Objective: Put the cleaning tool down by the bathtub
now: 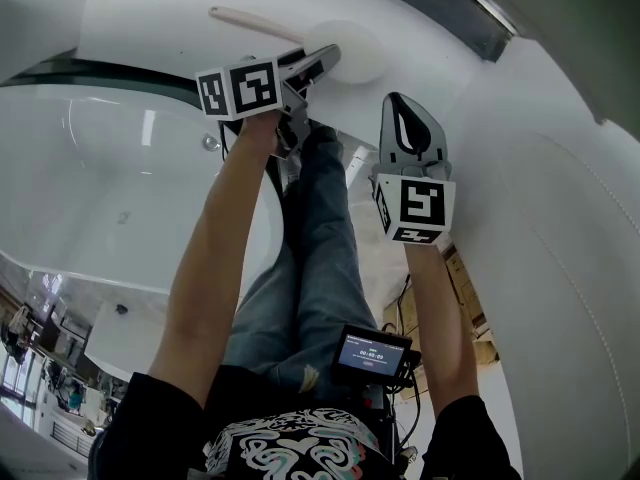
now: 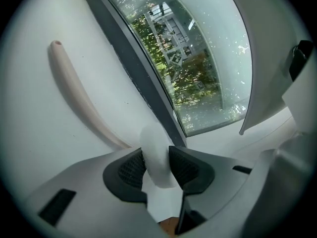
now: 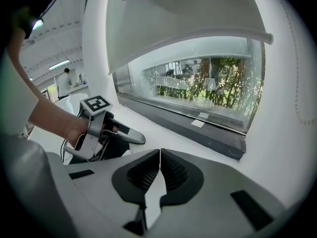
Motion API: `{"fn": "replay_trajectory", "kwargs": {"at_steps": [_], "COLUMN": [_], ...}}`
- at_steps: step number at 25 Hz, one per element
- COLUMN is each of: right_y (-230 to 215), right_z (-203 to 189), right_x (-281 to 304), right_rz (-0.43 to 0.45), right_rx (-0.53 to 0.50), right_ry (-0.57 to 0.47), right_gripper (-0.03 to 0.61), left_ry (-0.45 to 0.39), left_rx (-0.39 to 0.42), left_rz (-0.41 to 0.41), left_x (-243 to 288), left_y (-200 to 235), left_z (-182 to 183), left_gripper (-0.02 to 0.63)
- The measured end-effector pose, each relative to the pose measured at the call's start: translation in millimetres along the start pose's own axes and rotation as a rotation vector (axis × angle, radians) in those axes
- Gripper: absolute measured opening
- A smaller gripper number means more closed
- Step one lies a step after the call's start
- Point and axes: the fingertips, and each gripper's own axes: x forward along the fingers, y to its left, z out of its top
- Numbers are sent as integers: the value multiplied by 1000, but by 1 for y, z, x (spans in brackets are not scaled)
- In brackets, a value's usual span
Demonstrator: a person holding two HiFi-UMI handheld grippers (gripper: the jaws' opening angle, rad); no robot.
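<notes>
The white bathtub (image 1: 110, 178) fills my head view from eight to ten o'clock. Its white surround (image 1: 560, 228) curves across the top and down the right side. In the left gripper view, a dark-framed window (image 2: 203, 58) runs from twelve to four o'clock, with green trees behind the glass. The right gripper view shows the same window (image 3: 208, 90) at about two o'clock.

My operator's jeans-clad legs (image 1: 320, 238) stretch up the middle of the head view. The left gripper (image 1: 322, 63) sits at twelve o'clock, and its claw is partly open, pinching the cleaning tool's soft white head (image 2: 157, 157) between both pads. The right gripper (image 1: 400, 103) is at one o'clock, well apart from the tool. Its claw (image 3: 159, 157) is fully closed, pad against pad, with nothing in it.

The cleaning tool (image 1: 355, 53) lies over the surround beyond the tub's end, at twelve o'clock. Its pale pink handle (image 2: 81, 95) runs away toward ten o'clock. I cannot tell whether the handle rests on the surface. A small lit screen (image 1: 372, 353) sits at five o'clock.
</notes>
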Motion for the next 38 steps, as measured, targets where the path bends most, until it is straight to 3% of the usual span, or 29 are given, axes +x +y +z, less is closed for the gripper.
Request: {"fn": "replay_trajectory", "kwargs": {"at_steps": [8,20,27,38], "right_y": [1,5,7,8], "right_z": [-2,-4,-8,-1], "right_x": [-1,-2,-2,-2], "right_rz": [14,27,37,39], "right_rx": [36,31,33,40], "right_ry": [3,12,20,15], "right_gripper": [28,28,28,28], "left_ry": [-20,-43,-47,-165], "left_rx": [-63,-73,-36,-28], "left_rz": [41,112,155,157], "left_x": [-2,-8,-12,-30], "left_y": [9,19,20,10], "left_z": [-3,-3,-2,26], "left_gripper": [143,206,224,233]}}
